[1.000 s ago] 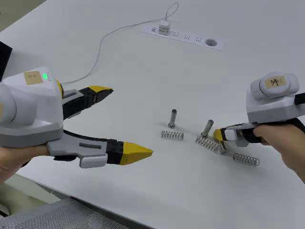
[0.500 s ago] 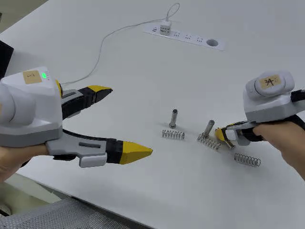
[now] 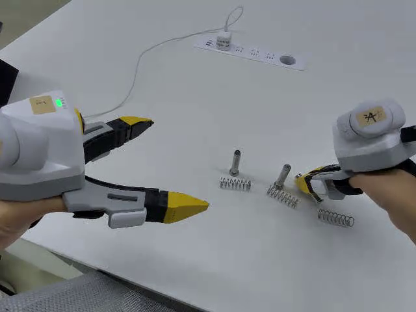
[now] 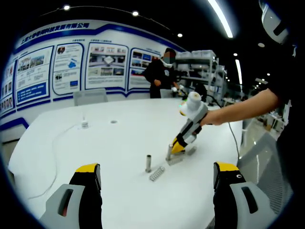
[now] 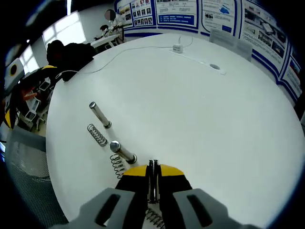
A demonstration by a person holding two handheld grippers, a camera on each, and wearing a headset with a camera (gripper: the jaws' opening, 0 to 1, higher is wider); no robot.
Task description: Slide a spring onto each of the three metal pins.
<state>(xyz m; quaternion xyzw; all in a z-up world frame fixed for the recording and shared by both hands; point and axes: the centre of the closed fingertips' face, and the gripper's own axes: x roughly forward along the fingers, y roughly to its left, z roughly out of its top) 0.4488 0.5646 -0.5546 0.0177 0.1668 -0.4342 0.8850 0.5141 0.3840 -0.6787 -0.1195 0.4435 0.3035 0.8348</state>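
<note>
Nearest, at the lower left of the head view, the left gripper (image 3: 162, 164) was held above the desk (image 3: 195, 260), its fingers (image 3: 185, 205) spread wide with nothing between them. Further in, right of centre, three springs were seen lying flat on the desk, none of them threaded: the left spring (image 3: 235, 184), the middle spring (image 3: 283, 196) and the right spring (image 3: 336, 218) toward the lower right. Just behind the left spring the first pin (image 3: 235, 160) was stood upright. The second pin (image 3: 282, 175) was seen leaning just behind the middle spring, its foot close to the coils. At the right edge the right gripper (image 3: 304, 184) was held low, just beside the second pin. In the right gripper view its fingers (image 5: 138, 174) were clenched on a thin metal rod, judged to be the third pin (image 5: 152, 179), though little of it could be made out. Farthest, at the top of the frame, a power strip (image 3: 253, 51) and its cable (image 3: 138, 62) were laid. No pin was judged fitted. All three springs were left to be slid on.
</note>
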